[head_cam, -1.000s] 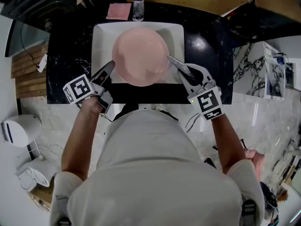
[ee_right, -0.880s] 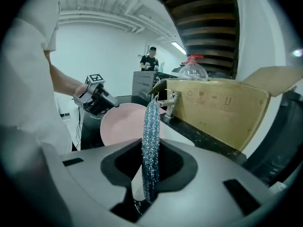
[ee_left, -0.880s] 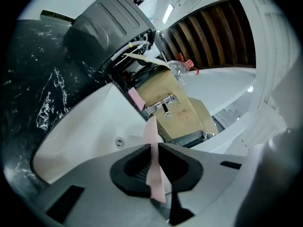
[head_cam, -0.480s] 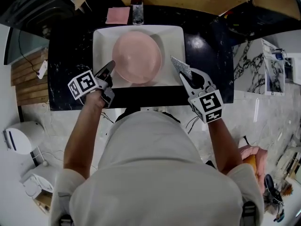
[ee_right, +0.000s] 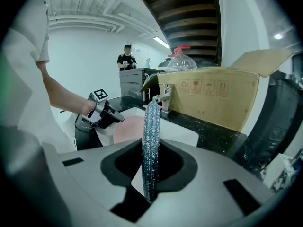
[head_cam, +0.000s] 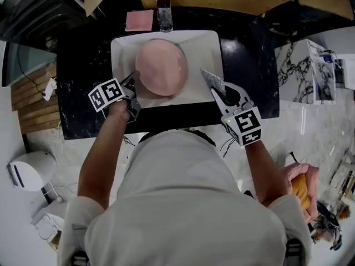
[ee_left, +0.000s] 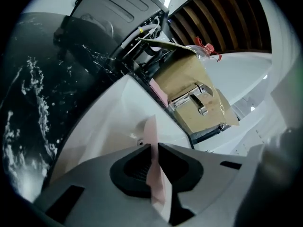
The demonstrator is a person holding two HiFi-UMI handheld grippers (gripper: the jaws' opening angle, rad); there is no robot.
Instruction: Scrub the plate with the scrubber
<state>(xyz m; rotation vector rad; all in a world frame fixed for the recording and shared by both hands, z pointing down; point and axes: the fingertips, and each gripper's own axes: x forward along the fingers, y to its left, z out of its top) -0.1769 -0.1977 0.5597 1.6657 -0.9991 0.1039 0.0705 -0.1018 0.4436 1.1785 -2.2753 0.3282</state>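
A pink plate (head_cam: 161, 68) stands tilted in the white sink (head_cam: 206, 51). My left gripper (head_cam: 135, 77) is shut on its near left rim. In the left gripper view the plate's edge (ee_left: 154, 174) runs up between the two dark pads of that gripper (ee_left: 154, 148). My right gripper (head_cam: 217, 91) is shut on a flat, glittery grey scrubber (head_cam: 211, 79), held just right of the plate and apart from it. Seen from the right gripper view, the scrubber (ee_right: 151, 141) stands upright between the jaws of this gripper (ee_right: 151, 162), with the plate (ee_right: 129, 127) and the left gripper (ee_right: 102, 112) beyond it.
Black marble counter (head_cam: 83, 60) surrounds the sink. A pink cloth (head_cam: 139, 20) and a clear bottle (head_cam: 164, 11) sit behind it, by a cardboard box (ee_right: 213, 96) and the tap (ee_left: 196, 96). A person (ee_right: 125, 58) stands far off.
The left gripper has sunk with the plate into the sink, and the plate now sits farther left. The scrubber, which touched the plate's right rim, is now apart from it.
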